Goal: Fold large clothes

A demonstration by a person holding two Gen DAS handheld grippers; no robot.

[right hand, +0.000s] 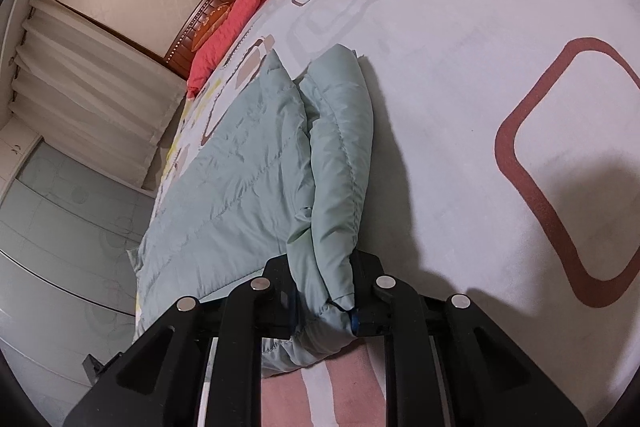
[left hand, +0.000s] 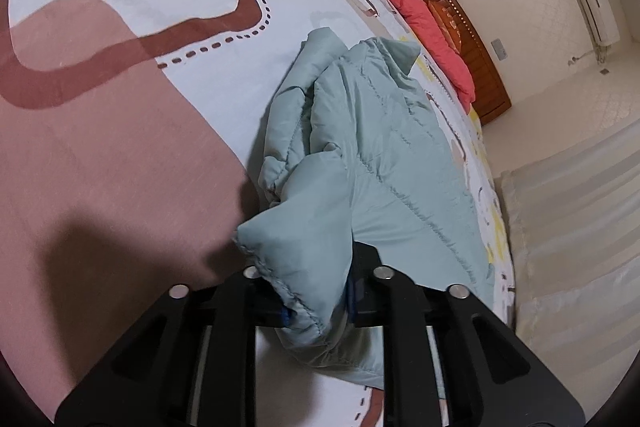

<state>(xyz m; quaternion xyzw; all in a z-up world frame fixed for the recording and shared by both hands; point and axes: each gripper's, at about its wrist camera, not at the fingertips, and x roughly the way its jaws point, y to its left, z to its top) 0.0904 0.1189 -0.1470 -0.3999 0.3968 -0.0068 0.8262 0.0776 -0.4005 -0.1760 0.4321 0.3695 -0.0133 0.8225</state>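
Note:
A pale green quilted jacket (left hand: 376,155) lies on the patterned bed sheet (left hand: 120,163), its padded body stretching away toward the headboard. My left gripper (left hand: 316,307) is shut on a bunched, stitched edge of the jacket, which bulges up between the black fingers. In the right wrist view the same jacket (right hand: 248,167) lies flat, with a folded sleeve or edge along its right side. My right gripper (right hand: 324,303) is shut on the near end of that fold. The pads are hidden by fabric in both views.
Coral pink pillows (left hand: 432,39) rest against a wooden headboard (left hand: 476,55) at the far end of the bed. Pale curtains (right hand: 88,99) and a wardrobe with frosted doors (right hand: 60,227) stand beside the bed. The sheet (right hand: 480,107) spreads wide beside the jacket.

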